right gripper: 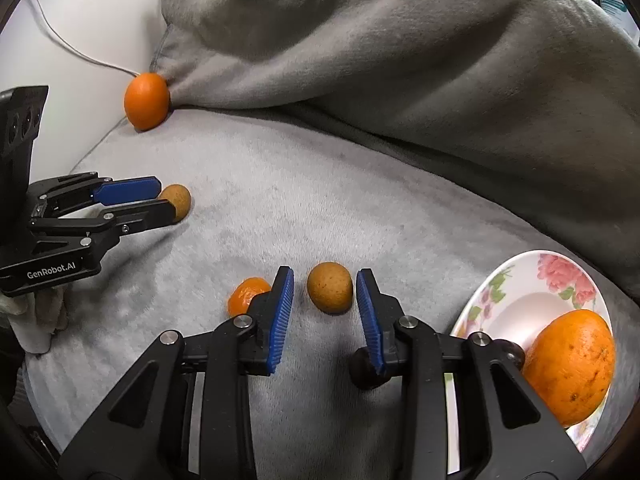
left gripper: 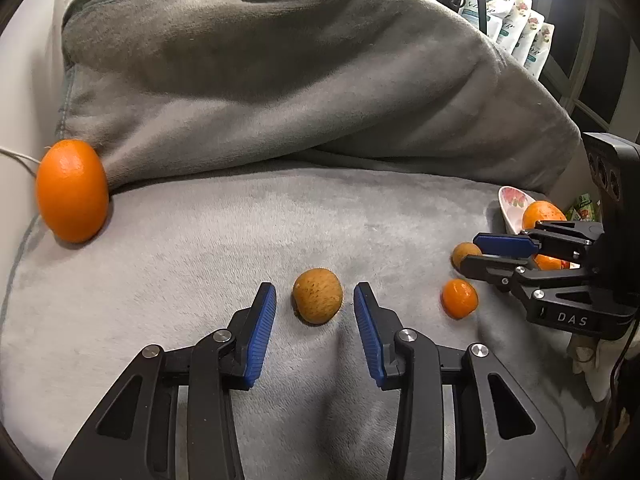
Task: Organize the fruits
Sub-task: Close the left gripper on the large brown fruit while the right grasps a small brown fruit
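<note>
Left wrist: brown fruit [left gripper: 318,296] lies between spread jaws.

grey blanket [left gripper: 280,220]; white cable [right gripper: 72,48]; pouches [left gripper: 520,28]

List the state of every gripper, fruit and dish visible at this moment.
left gripper: open, straddling a brown fruit
right gripper: open, straddling another brown fruit
small orange: loose on blanket
large orange: against the blanket fold
floral plate: holds one speckled orange
</note>
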